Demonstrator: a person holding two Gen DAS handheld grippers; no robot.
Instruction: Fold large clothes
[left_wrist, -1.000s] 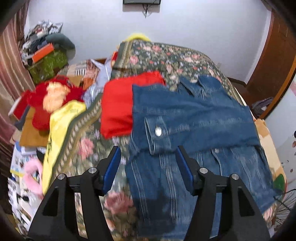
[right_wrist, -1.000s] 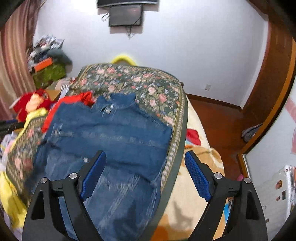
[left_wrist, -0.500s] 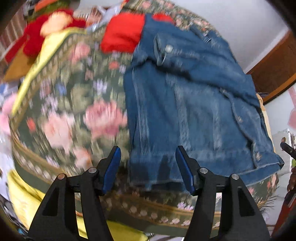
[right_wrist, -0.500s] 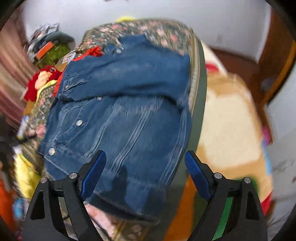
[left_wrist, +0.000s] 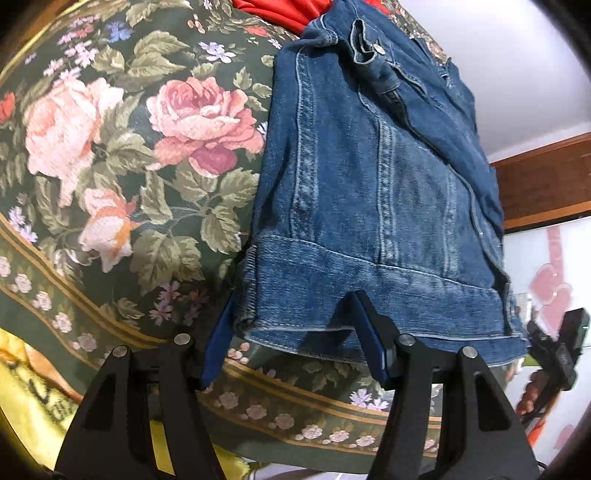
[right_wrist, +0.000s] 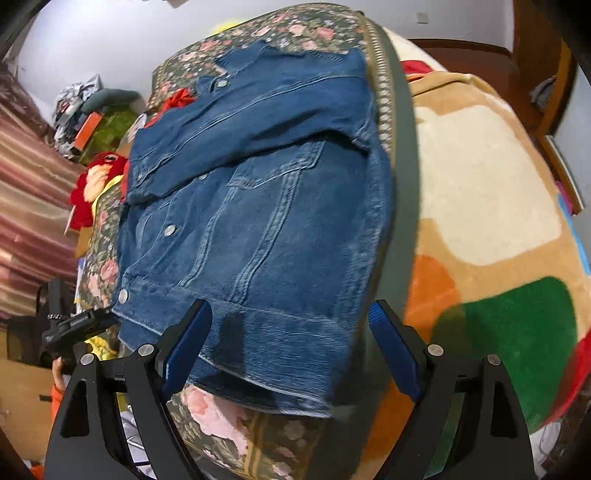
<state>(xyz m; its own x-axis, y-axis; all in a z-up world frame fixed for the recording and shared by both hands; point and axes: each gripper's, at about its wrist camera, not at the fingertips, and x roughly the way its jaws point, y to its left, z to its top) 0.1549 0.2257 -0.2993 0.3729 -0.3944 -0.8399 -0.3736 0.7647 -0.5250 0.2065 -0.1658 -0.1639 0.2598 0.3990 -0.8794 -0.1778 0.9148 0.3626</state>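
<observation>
White walls (right_wrist: 92, 44), wooden door (left_wrist: 543, 181), floral bedspread (left_wrist: 147, 155).

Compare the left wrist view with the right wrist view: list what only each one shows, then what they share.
Left wrist only: large pink roses on the floral bedspread seen close up, and a yellow cloth at the lower left.

Right wrist only: the striped curtain, the red plush toy, and the tan blanket with its green patch.

Both: the denim jacket lying on the bedspread, its hem nearest each camera, with the left gripper and right gripper open at it. Each view also catches the other gripper at its edge.
</observation>
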